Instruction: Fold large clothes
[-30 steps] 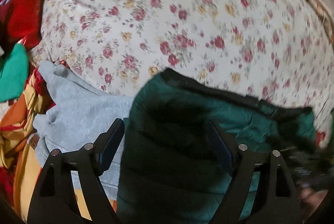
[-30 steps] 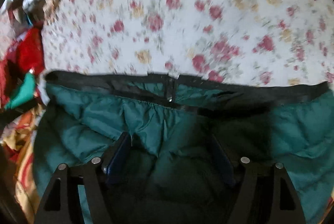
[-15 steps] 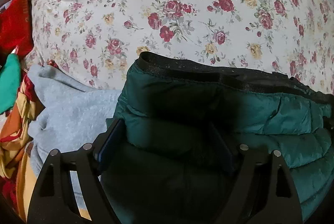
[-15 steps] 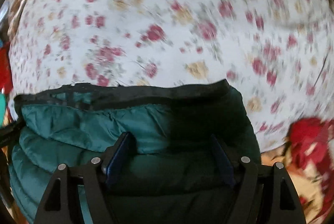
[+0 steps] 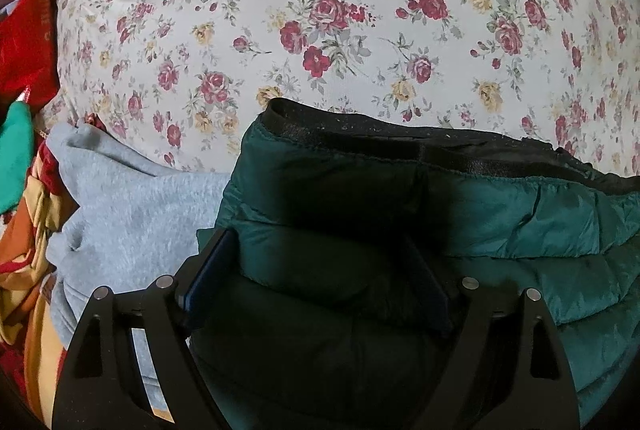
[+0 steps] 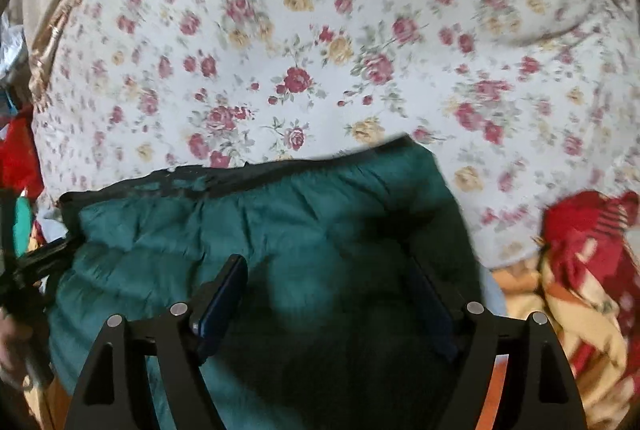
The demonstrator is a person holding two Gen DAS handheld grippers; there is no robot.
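green jacket point(image 5: 520, 226), black hem away, lengthwise crosswise

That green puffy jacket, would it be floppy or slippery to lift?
The green puffy jacket probably flops: it bulges and sags over itself on the floral sheet. Its shiny quilted shell looks slippery. The puffy filling suggests it is light for its bulk.
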